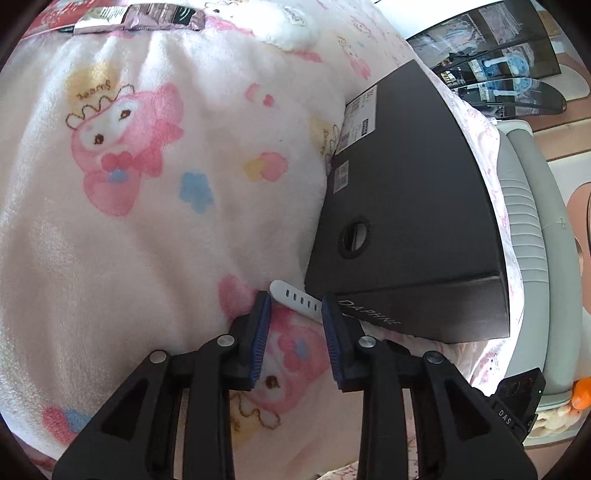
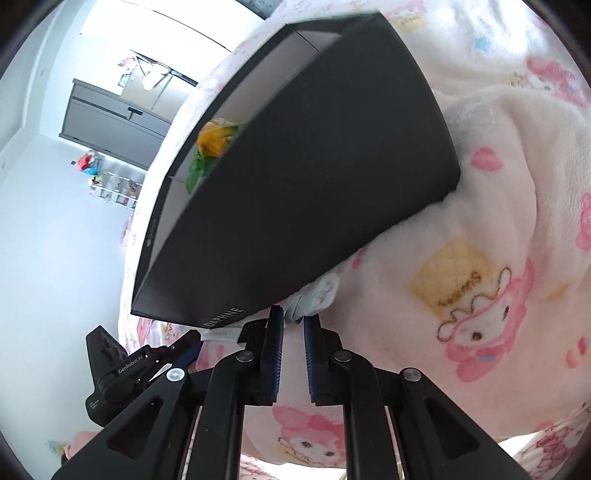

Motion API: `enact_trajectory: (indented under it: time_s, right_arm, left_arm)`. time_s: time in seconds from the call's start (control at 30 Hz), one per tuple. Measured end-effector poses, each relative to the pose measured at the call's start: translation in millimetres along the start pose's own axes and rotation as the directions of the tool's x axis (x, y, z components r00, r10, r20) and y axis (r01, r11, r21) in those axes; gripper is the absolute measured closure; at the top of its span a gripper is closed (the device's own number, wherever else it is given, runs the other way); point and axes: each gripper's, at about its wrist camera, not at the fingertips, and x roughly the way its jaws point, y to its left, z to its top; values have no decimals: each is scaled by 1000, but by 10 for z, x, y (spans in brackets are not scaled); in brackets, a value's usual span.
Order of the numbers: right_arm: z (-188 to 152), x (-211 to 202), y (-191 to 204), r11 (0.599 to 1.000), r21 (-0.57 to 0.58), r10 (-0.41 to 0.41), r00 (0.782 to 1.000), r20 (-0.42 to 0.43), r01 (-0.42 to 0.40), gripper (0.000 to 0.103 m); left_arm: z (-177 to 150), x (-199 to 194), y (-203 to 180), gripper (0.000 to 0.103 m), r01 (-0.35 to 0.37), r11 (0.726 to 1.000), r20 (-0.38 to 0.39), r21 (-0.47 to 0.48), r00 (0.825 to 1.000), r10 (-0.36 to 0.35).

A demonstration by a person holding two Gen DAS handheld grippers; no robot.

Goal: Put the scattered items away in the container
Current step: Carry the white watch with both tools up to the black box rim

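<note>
A black shoebox (image 1: 406, 184) marked DAPHNE rests on a pink-and-white cartoon blanket (image 1: 147, 221). A white perforated watch strap (image 1: 291, 293) lies at the box's near corner. My left gripper (image 1: 295, 301) is open, its blue pads on either side of the strap's end without touching it. In the right wrist view the box (image 2: 314, 166) shows its open top, with a yellow and green item (image 2: 214, 142) inside. The strap (image 2: 321, 291) pokes out from under the box edge. My right gripper (image 2: 293, 315) stands nearly closed, and its tips pinch the strap's grey-white middle.
A foil snack packet (image 1: 136, 16) and a white plush (image 1: 291, 26) lie at the blanket's far edge. Dark display shelves (image 1: 498, 74) and a grey padded edge (image 1: 528, 221) stand to the right. A grey cabinet (image 2: 110, 122) stands by the far wall.
</note>
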Motion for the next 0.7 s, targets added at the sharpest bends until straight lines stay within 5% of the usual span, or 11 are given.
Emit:
enact_trajectory:
  time_s: [0.07, 0.37, 0.47, 0.7]
  right_arm:
    - [418, 438, 77, 1000, -12, -21, 999, -24, 21, 94]
    - [414, 526, 343, 988, -102, -118, 993, 25, 119, 93]
    - [401, 421, 410, 982, -159, -93, 993, 76, 104, 94]
    - [418, 331, 543, 980, -196, -29, 996, 89, 46, 98]
  left_arm:
    - [0, 61, 51, 75, -10, 1000, 30, -8, 1000, 10]
    - [-49, -23, 78, 78, 22, 998, 54, -56, 998, -19]
    - [-134, -201, 65, 95, 39, 998, 90, -58, 995, -34]
    - [-234, -140, 25, 92, 86, 994, 6, -68, 996, -86]
